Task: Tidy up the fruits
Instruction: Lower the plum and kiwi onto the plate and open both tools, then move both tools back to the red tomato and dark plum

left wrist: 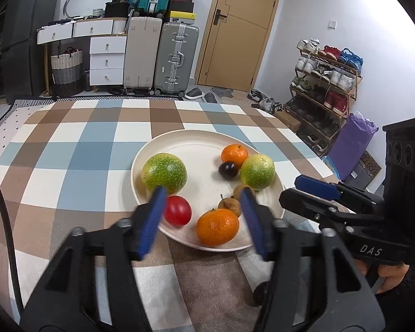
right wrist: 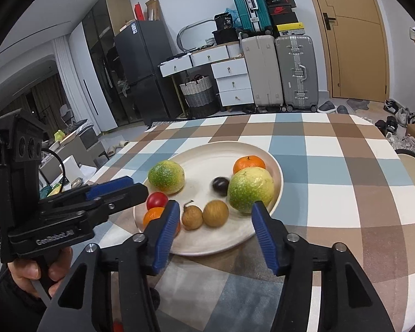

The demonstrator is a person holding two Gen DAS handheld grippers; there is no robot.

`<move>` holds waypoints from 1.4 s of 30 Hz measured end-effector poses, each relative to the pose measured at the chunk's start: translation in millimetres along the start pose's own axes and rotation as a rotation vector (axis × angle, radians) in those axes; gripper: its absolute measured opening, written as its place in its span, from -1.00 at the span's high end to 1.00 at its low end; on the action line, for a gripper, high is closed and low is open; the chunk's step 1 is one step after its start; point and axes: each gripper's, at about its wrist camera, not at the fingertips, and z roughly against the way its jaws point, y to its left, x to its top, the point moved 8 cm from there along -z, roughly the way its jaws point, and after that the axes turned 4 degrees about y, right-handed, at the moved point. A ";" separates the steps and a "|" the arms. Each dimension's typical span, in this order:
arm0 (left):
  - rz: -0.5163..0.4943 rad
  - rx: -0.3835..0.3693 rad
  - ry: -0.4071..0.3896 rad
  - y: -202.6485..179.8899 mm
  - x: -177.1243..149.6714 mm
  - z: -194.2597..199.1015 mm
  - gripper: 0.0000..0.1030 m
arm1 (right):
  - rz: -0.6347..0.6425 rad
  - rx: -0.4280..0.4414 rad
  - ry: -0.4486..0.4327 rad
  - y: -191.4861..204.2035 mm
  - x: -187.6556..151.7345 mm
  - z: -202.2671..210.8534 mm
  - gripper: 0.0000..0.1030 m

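A cream plate (left wrist: 199,149) (right wrist: 207,157) on the checkered tablecloth holds two green-yellow fruits (left wrist: 164,171) (left wrist: 257,172), two oranges (left wrist: 218,227) (left wrist: 234,153), a red tomato (left wrist: 177,210), a dark plum (left wrist: 228,170) and two brown longans (left wrist: 230,206) (right wrist: 215,213). My left gripper (left wrist: 203,193) is open, its blue-padded fingers hovering over the plate's near edge, empty. My right gripper (right wrist: 214,207) is open over the plate's near side, around the longans, empty. Each gripper shows in the other's view, the right one (left wrist: 315,185) and the left one (right wrist: 110,186).
The table (left wrist: 69,152) carries a blue, brown and white checkered cloth. Behind it stand suitcases (left wrist: 177,58), white drawers (left wrist: 108,61), a woven basket (left wrist: 67,69), a door and a shoe rack (left wrist: 323,83). A round stool (right wrist: 412,166) sits at the table's right.
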 end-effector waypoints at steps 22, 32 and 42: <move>-0.015 0.111 0.039 0.6 -50.9 40.3 -0.98 | -0.048 -0.038 0.011 -8.6 -27.0 26.7 -0.99; -0.049 0.106 0.106 -20.3 -85.1 58.6 -0.98 | -0.013 -0.058 0.077 2.4 -51.0 40.7 -1.00; -0.090 0.058 0.233 -45.8 -119.6 47.2 -0.98 | 0.005 -0.142 0.119 -3.2 -68.7 52.2 -1.00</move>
